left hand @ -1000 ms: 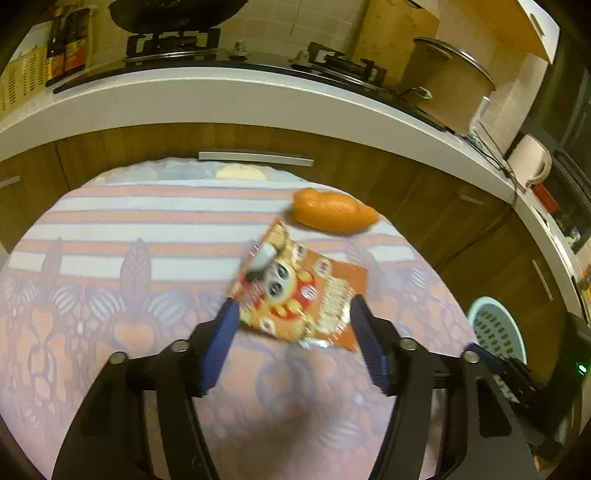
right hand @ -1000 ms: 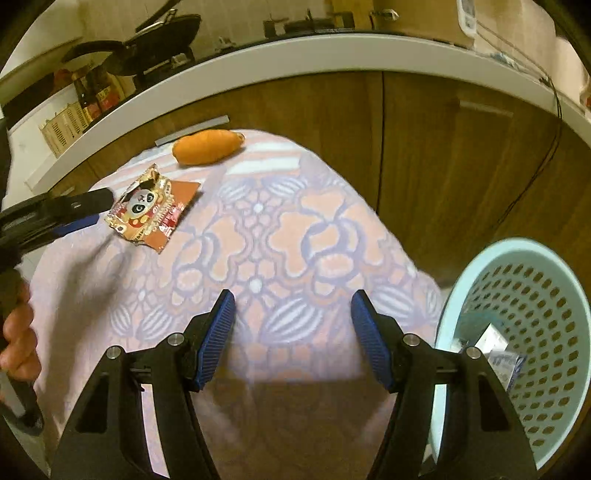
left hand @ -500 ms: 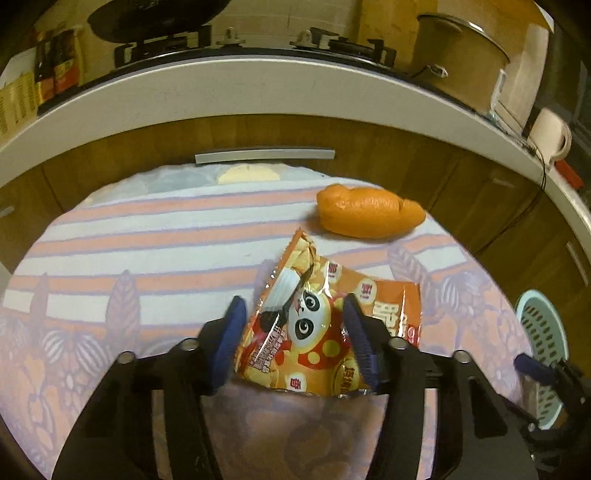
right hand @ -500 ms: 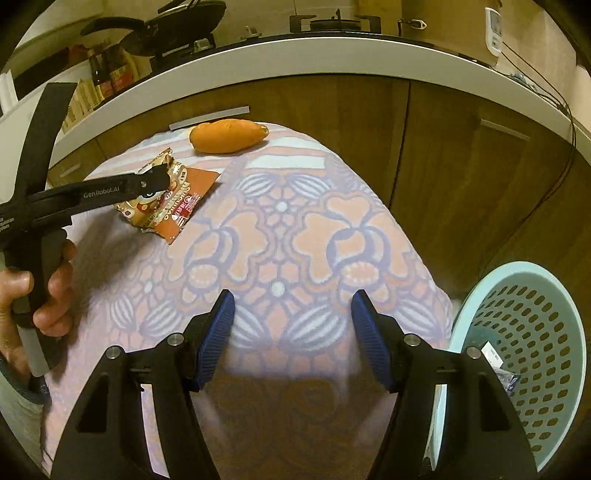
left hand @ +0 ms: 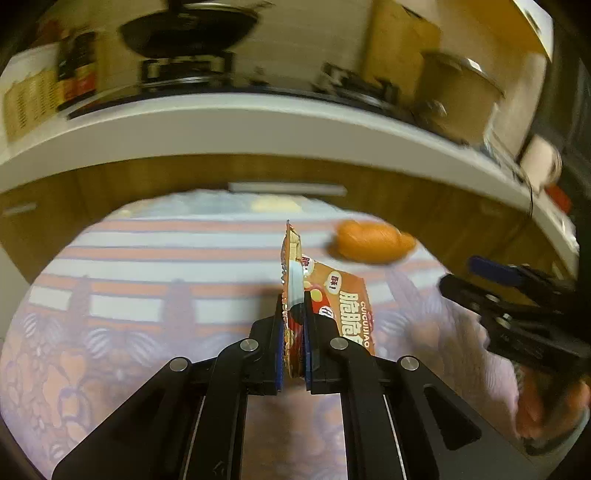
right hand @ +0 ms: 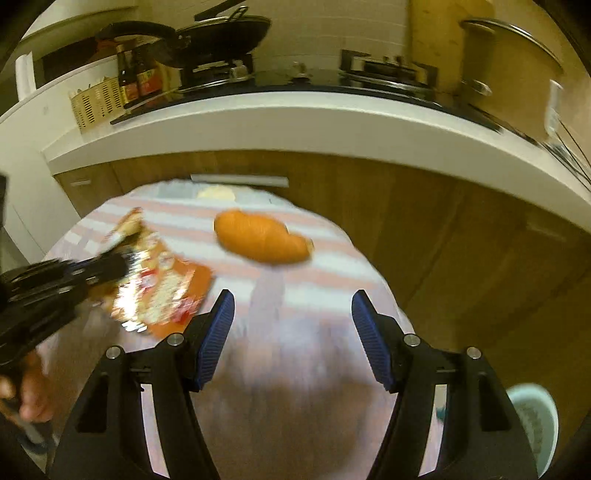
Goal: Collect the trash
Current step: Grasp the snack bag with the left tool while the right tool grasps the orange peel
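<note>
We find the left gripper clamped on the snack wrapper, its blue pads pressed tight against the wrapper's near edge. The wrapper stands on edge between the pads, its orange printed face folding away to the right above the tablecloth. From the right wrist view the same wrapper appears crumpled at the tip of the left gripper, over the left part of the table; blur prevents us from saying whether its lower corner touches the cloth.

The right gripper stands fairly wide, with nothing between its fingers. It hangs above the near part of the tablecloth. In the left wrist view it enters from the right edge, near the wrapper but apart from it.

An orange bun lies on the striped far part of the cloth, just beyond the wrapper and clear of both grippers. A pale green basket shows at the lower right, beside the table. A hand grips the left tool's handle. Behind the table runs a white counter bearing a wok and a pot.
</note>
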`<action>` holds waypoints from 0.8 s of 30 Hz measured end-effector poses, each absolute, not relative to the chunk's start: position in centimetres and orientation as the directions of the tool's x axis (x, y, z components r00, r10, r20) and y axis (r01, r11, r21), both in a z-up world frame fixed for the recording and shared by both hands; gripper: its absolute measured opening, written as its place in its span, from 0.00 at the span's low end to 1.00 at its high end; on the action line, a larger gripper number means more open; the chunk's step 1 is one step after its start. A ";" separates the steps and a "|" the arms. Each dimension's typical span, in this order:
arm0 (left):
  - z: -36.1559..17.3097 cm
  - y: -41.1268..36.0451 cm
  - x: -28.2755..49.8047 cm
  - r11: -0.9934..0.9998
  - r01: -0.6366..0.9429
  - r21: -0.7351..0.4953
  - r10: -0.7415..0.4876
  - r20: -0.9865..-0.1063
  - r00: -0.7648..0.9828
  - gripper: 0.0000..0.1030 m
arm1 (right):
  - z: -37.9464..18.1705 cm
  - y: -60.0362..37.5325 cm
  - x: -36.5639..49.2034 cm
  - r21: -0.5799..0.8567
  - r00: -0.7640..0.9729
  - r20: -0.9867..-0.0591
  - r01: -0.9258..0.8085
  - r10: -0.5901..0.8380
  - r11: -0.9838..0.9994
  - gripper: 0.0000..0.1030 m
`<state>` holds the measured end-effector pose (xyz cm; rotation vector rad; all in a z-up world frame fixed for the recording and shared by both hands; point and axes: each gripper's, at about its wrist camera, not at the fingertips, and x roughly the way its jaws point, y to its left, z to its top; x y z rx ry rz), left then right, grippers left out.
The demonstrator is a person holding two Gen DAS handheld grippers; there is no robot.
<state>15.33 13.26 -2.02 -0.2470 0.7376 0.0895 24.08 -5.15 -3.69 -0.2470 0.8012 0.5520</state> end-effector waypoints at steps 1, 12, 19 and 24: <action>-2.0 14.2 15.0 0.959 -0.179 -0.218 -0.009 -0.660 0.751 0.05 | -3.8 -4.5 24.8 -0.007 0.565 -0.730 -0.568 0.383 0.823 0.61; -4.1 16.9 15.6 0.920 -0.265 -0.289 0.001 -0.673 0.740 0.05 | -6.1 -0.9 29.8 0.023 0.481 -0.760 -0.652 0.437 0.758 0.68; -4.4 17.0 15.8 0.921 -0.278 -0.274 0.019 -0.680 0.733 0.05 | -7.1 0.1 28.9 0.087 0.380 -0.804 -0.687 0.458 0.722 0.39; -4.4 17.5 15.6 0.910 -0.291 -0.294 0.015 -0.679 0.734 0.05 | -6.6 -0.5 27.5 0.160 0.346 -0.810 -0.645 0.473 0.747 0.24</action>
